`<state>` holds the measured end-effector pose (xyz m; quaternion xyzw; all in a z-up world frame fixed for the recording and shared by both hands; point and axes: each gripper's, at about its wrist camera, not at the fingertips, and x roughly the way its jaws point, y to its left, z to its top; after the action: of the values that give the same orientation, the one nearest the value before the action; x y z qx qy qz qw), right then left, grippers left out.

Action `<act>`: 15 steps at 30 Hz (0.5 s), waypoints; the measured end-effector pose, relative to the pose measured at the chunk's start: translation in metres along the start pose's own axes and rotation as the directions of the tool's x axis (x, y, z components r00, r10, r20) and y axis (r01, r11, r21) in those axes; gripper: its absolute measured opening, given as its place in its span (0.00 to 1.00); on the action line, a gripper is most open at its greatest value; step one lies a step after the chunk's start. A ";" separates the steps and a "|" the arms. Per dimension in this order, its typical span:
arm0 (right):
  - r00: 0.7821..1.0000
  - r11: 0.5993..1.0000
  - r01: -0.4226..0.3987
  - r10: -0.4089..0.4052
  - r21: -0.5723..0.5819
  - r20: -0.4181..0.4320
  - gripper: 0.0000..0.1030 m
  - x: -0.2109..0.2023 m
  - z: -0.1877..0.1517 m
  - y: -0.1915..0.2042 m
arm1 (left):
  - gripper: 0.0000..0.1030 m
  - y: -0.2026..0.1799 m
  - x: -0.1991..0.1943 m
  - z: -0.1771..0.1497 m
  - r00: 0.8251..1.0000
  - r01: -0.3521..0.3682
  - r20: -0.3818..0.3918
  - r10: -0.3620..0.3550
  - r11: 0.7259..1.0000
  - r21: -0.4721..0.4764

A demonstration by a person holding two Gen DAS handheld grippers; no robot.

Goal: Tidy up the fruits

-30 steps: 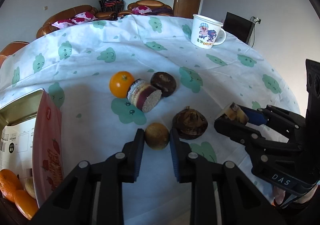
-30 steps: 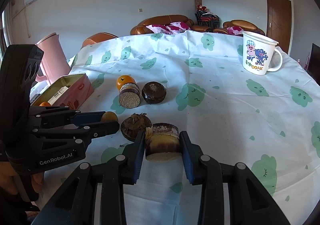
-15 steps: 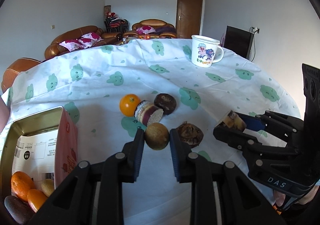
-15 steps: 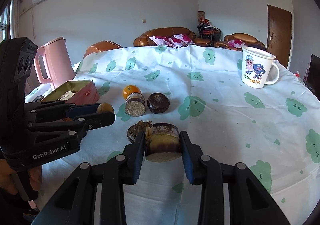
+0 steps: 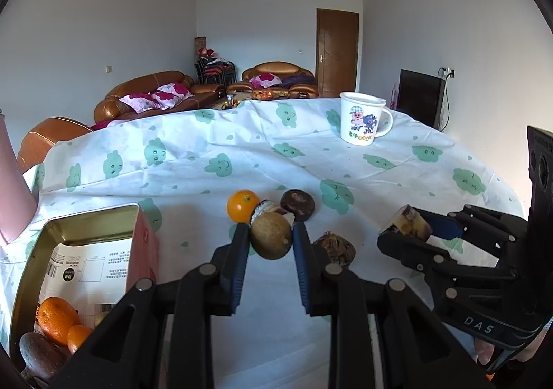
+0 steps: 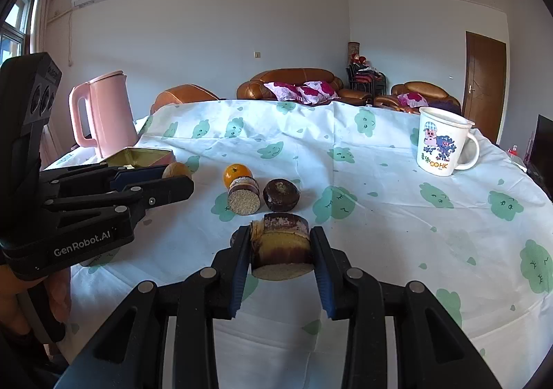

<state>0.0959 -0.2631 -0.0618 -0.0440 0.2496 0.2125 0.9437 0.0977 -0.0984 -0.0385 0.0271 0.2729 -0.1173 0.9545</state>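
Observation:
My left gripper is shut on a round brown fruit and holds it above the table. My right gripper is shut on a yellow-brown cut piece; it also shows in the left wrist view. On the cloth lie an orange, a cut cylinder with a grainy face, a dark round fruit and a wrinkled brown fruit. The open pink tin at the left holds oranges and a dark fruit.
A cartoon mug stands at the far right of the table. A pink kettle stands behind the tin. The tablecloth has green cloud prints. Sofas and a door are beyond the table.
My left gripper has lifted the brown fruit off the cloth and drawn back; the tin's inside shows more. My right gripper has risen with its piece.

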 end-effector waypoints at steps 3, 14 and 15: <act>1.000 1.000 0.000 0.000 -0.004 0.018 0.36 -0.002 0.000 0.000 | 0.26 0.000 -0.004 0.000 1.000 -0.003 0.022 0.004 1.000 -0.003; 0.996 1.000 -0.001 0.002 -0.012 0.092 0.36 -0.015 -0.003 0.003 | 0.26 0.000 -0.017 -0.001 0.995 -0.016 0.095 0.016 1.000 0.001; 0.995 1.000 0.000 0.001 -0.014 0.098 0.36 -0.016 -0.003 0.003 | 0.26 0.000 -0.019 -0.002 0.995 -0.019 0.103 0.019 1.000 0.001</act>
<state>0.0808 -0.2672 -0.0563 -0.0400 0.2014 0.2164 0.9545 0.0811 -0.0944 -0.0297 0.0245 0.2230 -0.1098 0.9683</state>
